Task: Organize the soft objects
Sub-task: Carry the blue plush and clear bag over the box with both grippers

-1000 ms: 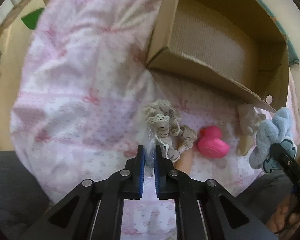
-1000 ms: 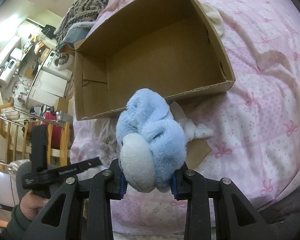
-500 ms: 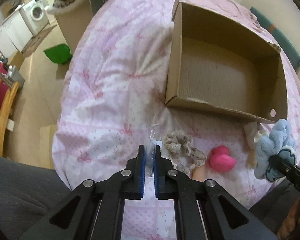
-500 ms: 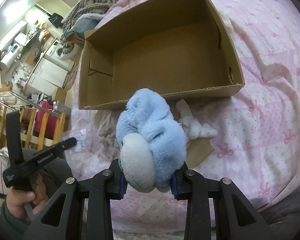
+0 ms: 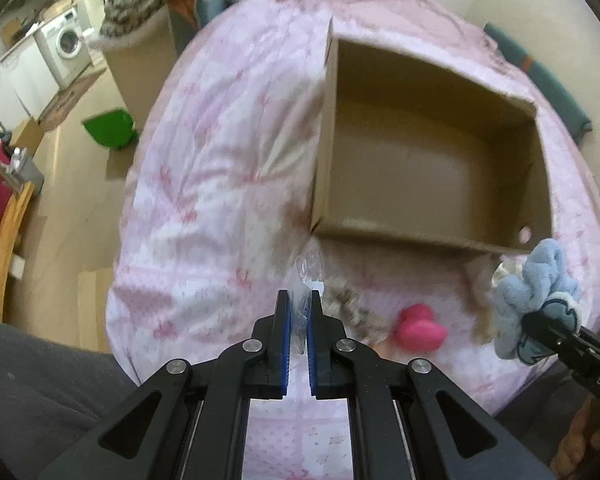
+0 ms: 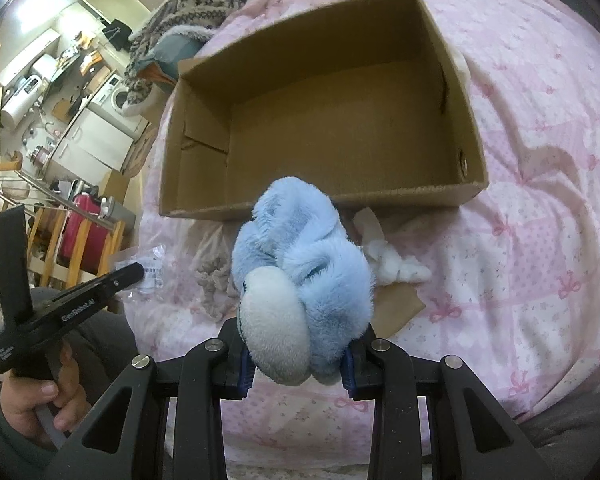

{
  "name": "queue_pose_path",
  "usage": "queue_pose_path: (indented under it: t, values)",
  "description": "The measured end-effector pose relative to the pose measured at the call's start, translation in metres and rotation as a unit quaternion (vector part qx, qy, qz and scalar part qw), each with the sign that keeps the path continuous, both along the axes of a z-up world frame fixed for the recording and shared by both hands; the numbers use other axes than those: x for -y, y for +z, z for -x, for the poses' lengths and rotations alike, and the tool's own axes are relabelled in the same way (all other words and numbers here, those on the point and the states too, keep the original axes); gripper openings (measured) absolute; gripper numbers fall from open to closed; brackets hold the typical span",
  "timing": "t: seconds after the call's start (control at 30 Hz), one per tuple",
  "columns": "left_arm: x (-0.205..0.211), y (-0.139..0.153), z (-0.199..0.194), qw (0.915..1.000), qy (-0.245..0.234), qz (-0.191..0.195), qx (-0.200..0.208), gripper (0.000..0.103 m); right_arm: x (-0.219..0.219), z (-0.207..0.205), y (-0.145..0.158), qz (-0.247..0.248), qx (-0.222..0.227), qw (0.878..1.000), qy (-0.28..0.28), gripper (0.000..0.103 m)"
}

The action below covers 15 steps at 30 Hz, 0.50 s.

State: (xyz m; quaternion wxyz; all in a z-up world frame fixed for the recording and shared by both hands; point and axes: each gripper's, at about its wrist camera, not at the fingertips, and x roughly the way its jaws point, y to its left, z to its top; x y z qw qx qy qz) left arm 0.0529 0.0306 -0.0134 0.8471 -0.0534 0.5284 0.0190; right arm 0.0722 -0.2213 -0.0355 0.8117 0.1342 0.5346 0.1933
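Right tool (image 6: 296, 368) pinching the blue plush toy (image 6: 304, 280) just short of the near wall of the empty cardboard box (image 6: 324, 200) on the pink bed (image 6: 540, 240); left tool (image 5: 298, 344) pressed onto a clear plastic packet (image 5: 305, 288), held above the bed near the beige scrunchie (image 5: 348, 304) and pink duck (image 5: 418, 330). Best to lift the plush clear of the cardboard rim, carry it over the box floor, then spread the fingers low so it drops inside. Worth keeping the two tools apart to avoid a clash over the opening.
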Motion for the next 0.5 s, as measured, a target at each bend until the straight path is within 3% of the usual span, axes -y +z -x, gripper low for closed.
queue_pose_path:
  t: [0.33, 0.5]
  values:
    - [0.023, 0.066, -0.042, 0.9959, -0.033, -0.006, 0.084, 0.007, 0.012, -0.022, 0.066, -0.030, 0.081, 0.996, -0.013, 0.035]
    - [0.035, 0.070, -0.075, 0.9944, -0.048, -0.009, 0.093, 0.007, 0.016, -0.056, 0.075, -0.028, 0.098, 0.995, -0.017, 0.035]
